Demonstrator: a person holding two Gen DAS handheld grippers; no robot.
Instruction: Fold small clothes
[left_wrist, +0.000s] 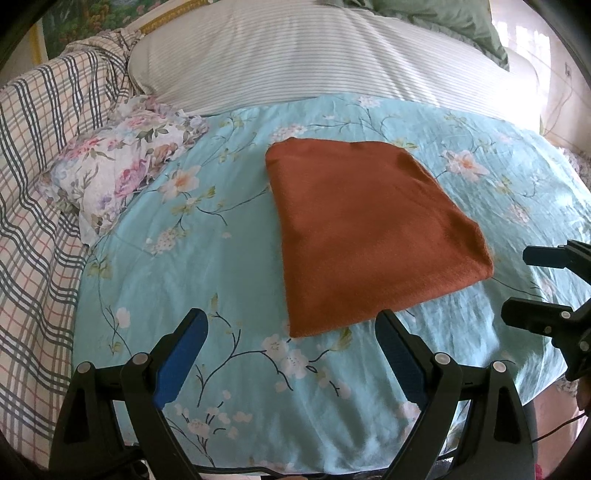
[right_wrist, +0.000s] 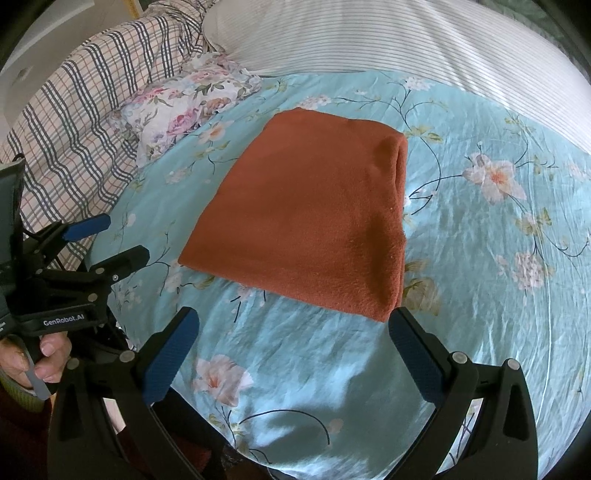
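A rust-orange garment (left_wrist: 369, 229) lies folded into a neat rectangle on the light blue floral bedsheet (left_wrist: 207, 258). The same garment (right_wrist: 306, 218) shows its thick folded edge on its right side in the right wrist view. My left gripper (left_wrist: 291, 325) is open, just in front of the garment's near edge, with nothing between its blue pads. My right gripper (right_wrist: 295, 325) is open too, its right fingertip close to the garment's near right corner. Each gripper also shows in the other view: the right gripper (left_wrist: 517, 284) and the left gripper (right_wrist: 122, 240), both open.
A floral pillow (left_wrist: 122, 166) lies at the sheet's left, beside a plaid quilt (left_wrist: 40, 184). A striped white pillow (left_wrist: 314, 59) runs along the back. A person's hand (right_wrist: 44, 354) grips the left tool's handle. The bed's edge curves away at the bottom right.
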